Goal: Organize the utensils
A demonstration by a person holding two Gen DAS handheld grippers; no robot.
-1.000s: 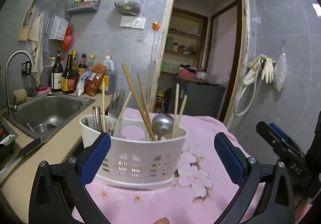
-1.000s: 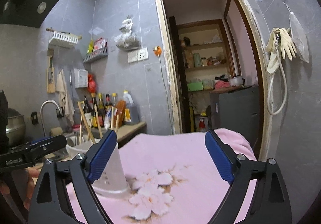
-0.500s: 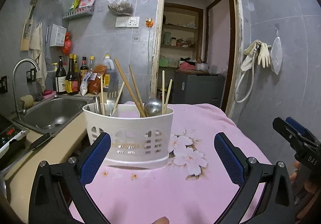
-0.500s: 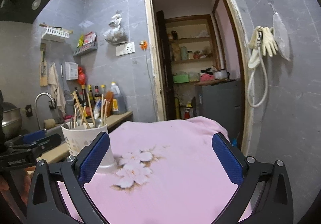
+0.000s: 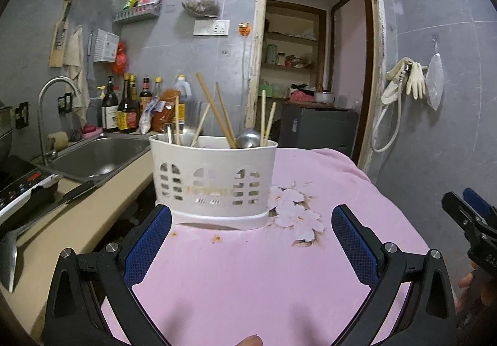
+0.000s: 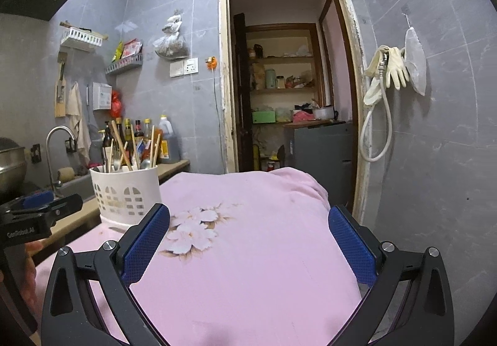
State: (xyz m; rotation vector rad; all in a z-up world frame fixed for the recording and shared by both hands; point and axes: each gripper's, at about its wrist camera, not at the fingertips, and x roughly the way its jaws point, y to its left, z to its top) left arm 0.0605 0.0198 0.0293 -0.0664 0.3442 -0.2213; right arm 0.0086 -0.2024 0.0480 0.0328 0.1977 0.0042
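Observation:
A white plastic utensil holder point(image 5: 214, 178) stands on the pink flowered cloth point(image 5: 248, 268), holding wooden chopsticks point(image 5: 217, 111), a metal ladle point(image 5: 248, 138) and other metal utensils. My left gripper point(image 5: 251, 240) is open and empty, just in front of the holder. My right gripper point(image 6: 248, 240) is open and empty over the cloth, with the holder point(image 6: 127, 194) to its far left. Each gripper shows at the edge of the other's view.
A steel sink point(image 5: 96, 156) with a tap, sauce bottles point(image 5: 124, 110) and a beige counter lie left of the table. A knife point(image 5: 40, 215) lies on the counter edge. A doorway point(image 6: 289, 91) and a tiled wall with hanging gloves point(image 6: 391, 73) are behind.
Both grippers have pulled back from the holder, which now looks smaller and farther away. Both stay open and empty.

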